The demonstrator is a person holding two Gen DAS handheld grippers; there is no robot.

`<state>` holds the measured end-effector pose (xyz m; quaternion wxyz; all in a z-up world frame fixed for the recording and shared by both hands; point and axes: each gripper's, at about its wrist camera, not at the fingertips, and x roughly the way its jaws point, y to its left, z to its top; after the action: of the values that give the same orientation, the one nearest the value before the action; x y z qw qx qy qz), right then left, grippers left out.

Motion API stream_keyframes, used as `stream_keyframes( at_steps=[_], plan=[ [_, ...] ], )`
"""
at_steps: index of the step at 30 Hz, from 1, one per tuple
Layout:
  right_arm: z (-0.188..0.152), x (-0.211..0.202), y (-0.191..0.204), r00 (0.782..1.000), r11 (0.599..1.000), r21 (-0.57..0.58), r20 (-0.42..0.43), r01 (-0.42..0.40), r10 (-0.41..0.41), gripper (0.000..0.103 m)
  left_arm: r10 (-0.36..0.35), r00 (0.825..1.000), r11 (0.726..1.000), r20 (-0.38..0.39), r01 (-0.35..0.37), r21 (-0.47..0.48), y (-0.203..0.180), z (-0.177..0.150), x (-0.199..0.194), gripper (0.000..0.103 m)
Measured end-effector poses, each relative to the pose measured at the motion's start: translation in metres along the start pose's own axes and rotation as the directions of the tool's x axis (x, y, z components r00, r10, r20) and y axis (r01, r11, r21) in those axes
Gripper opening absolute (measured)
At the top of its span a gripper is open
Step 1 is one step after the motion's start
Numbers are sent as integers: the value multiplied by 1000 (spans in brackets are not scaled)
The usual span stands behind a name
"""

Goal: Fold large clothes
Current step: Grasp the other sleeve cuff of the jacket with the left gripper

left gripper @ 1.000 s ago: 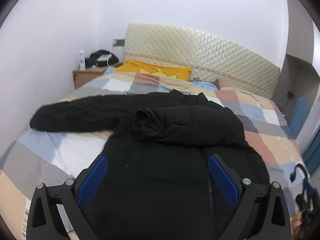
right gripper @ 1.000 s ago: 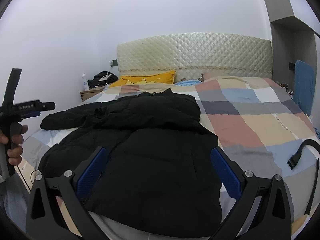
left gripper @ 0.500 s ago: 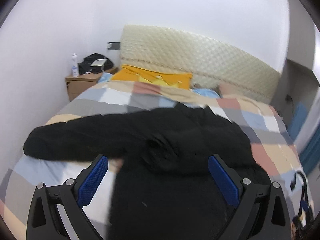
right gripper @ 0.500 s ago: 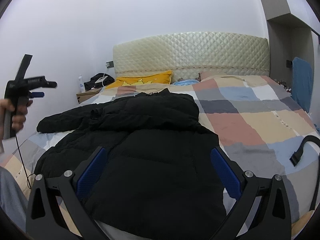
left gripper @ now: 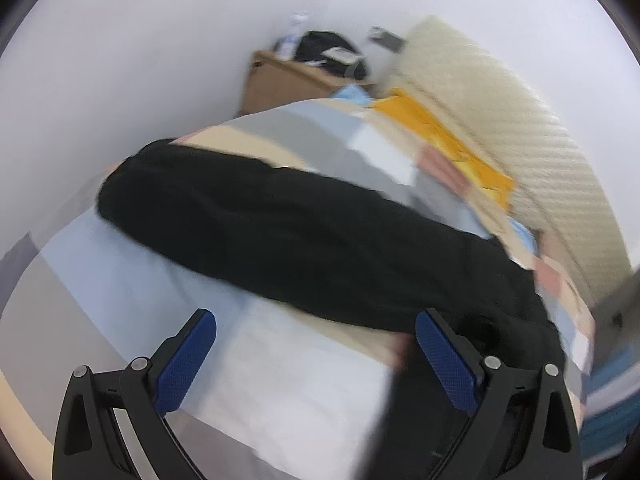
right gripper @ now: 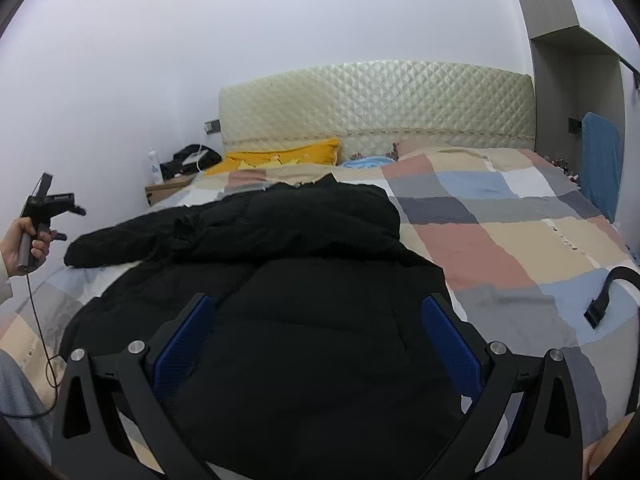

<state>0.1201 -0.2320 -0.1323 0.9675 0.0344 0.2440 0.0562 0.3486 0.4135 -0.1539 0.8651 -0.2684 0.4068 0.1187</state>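
Left wrist view was blurred: the left gripper [left gripper: 316, 356] gaped wide and empty above the jacket's sleeve [left gripper: 256, 216]. The right gripper [right gripper: 318, 344], equally open, hovered over the jacket [right gripper: 312, 320] on the bed [right gripper: 520, 240]. A shallow pinch risked slipping off the puffy sleeve.

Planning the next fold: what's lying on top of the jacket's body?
One sleeve is folded across the jacket; the other sleeve stretches out onto the quilt. Whatever lies beneath the folded sleeve is covered.
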Motion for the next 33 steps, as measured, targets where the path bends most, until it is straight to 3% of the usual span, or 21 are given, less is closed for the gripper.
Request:
stream_keyframes(
  at_steps=[5,9,13,17,21,27,29,33],
  plan=[
    [-1,15,2,999,1000,30,-50,-5,6,103,41,998,995,-47,-45,-89,54,7,40,100],
    [-4,29,13,996,997,79,-88,-19,26,103,-39,997,978,-71,23,-209,93,8,66,100],
    [-9,43,30,993,999,48,-113,-16,21,103,-58,995,964,-79,35,-265,116,2,92,93],
    [-6,53,36,994,1000,4,-107,7,-7,103,-159,987,924,10,153,-352,137,4,110,93],
    [-4,66,39,993,999,-25,-117,26,-28,103,-189,976,895,104,215,-392,147,14,118,93],
    [-6,90,27,983,998,18,-174,58,-54,103,-115,980,876,164,178,-449,166,28,134,87],
    [-6,93,24,981,998,33,-184,60,-53,103,-70,982,884,178,144,-444,165,34,134,69],
    [-4,94,23,981,997,33,-185,69,-62,103,-14,983,914,181,85,-395,162,47,136,44]
  ],
)
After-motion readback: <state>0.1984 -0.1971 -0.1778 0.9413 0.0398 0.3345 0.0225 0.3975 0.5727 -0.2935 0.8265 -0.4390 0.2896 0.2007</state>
